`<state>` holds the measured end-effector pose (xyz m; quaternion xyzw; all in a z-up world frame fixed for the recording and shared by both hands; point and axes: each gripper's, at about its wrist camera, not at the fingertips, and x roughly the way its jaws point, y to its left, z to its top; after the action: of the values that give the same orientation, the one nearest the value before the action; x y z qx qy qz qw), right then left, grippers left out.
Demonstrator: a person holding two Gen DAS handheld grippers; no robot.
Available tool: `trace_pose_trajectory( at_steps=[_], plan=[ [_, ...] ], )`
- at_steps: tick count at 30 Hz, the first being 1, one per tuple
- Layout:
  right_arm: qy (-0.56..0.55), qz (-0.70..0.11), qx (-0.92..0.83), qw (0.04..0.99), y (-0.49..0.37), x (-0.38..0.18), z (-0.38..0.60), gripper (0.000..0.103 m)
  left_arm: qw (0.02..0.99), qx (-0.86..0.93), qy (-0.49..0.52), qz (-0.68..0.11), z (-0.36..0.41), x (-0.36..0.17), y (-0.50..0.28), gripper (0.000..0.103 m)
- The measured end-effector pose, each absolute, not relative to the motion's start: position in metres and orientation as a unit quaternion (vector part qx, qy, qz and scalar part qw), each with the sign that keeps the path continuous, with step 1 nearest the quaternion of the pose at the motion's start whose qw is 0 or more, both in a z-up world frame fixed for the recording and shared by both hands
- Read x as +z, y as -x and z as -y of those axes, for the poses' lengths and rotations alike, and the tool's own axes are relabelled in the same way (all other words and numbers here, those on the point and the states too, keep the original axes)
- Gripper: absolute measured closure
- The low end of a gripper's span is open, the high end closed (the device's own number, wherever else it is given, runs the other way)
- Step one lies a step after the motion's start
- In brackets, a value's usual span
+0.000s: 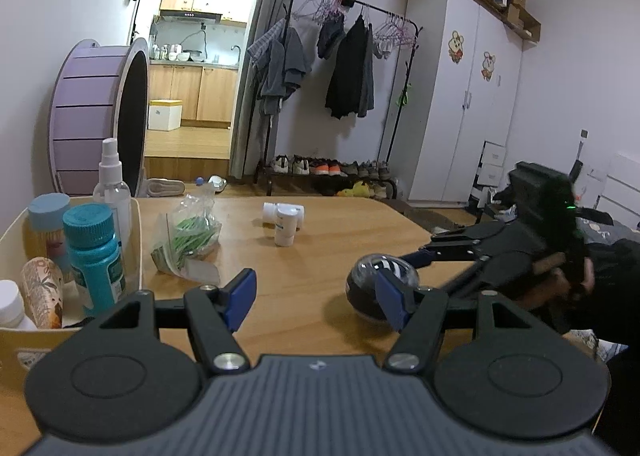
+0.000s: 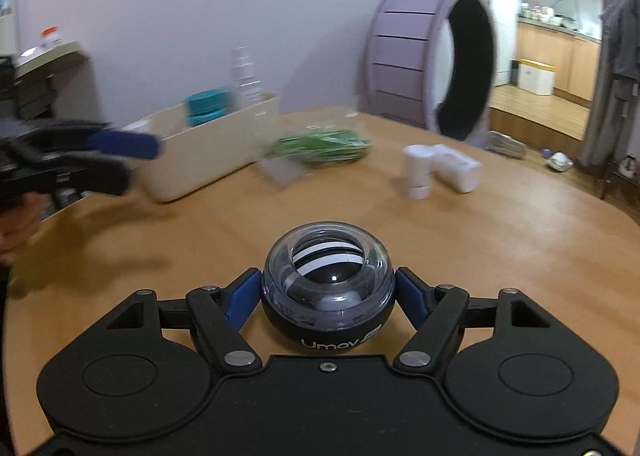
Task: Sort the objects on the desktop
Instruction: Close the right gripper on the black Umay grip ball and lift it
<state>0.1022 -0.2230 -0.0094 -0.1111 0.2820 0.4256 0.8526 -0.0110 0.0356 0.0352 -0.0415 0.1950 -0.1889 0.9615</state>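
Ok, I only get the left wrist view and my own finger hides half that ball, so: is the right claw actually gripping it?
Observer: Yes. The right wrist view shows the right claw with a blue pad pressed on each side of the gyro ball.
Operator: Any marking on it?
Observer: White "Umay" lettering on its black lower half.
Operator: Where is my claw from there?
Observer: The left claw shows blurred at the left end of the beige bin.
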Motion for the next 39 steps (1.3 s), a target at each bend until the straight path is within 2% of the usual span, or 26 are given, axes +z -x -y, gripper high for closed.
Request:
trace_pose_trajectory(
  at_steps=[6,9,14,17,18,20,27,39],
  plan=[
    [0.122,-0.277,0.439,0.846,-0.067,-0.007,0.215,0.031,0.956,-0.201,0.031,-0.211,-0.031,0.032,0.013,0.038],
    [0.094,-0.270,0.433,0.855,-0.057,-0.001,0.230,0.031,0.954,-0.208,0.022,-0.217,-0.025,0.029,0.013,0.037],
    [0.062,-0.241,0.413,0.876,-0.036,0.011,0.261,0.023,0.950,-0.223,0.006,-0.219,-0.011,0.024,0.013,0.027],
    [0.038,-0.224,0.404,0.886,-0.024,0.015,0.281,0.019,0.945,-0.234,-0.003,-0.226,0.002,0.020,0.012,0.024],
    [0.030,-0.218,0.400,0.890,-0.020,0.015,0.288,0.014,0.944,-0.238,-0.008,-0.230,0.006,0.018,0.011,0.023],
    [0.012,-0.207,0.393,0.896,-0.012,0.016,0.302,0.013,0.941,-0.241,-0.017,-0.236,0.016,0.014,0.008,0.022],
    [-0.031,-0.182,0.386,0.904,-0.004,0.017,0.329,0.005,0.936,-0.236,-0.029,-0.259,0.036,-0.001,-0.007,0.021],
    [-0.052,-0.163,0.405,0.898,0.002,0.018,0.329,0.002,0.937,-0.219,-0.029,-0.269,0.055,-0.009,-0.024,0.022]
  ],
)
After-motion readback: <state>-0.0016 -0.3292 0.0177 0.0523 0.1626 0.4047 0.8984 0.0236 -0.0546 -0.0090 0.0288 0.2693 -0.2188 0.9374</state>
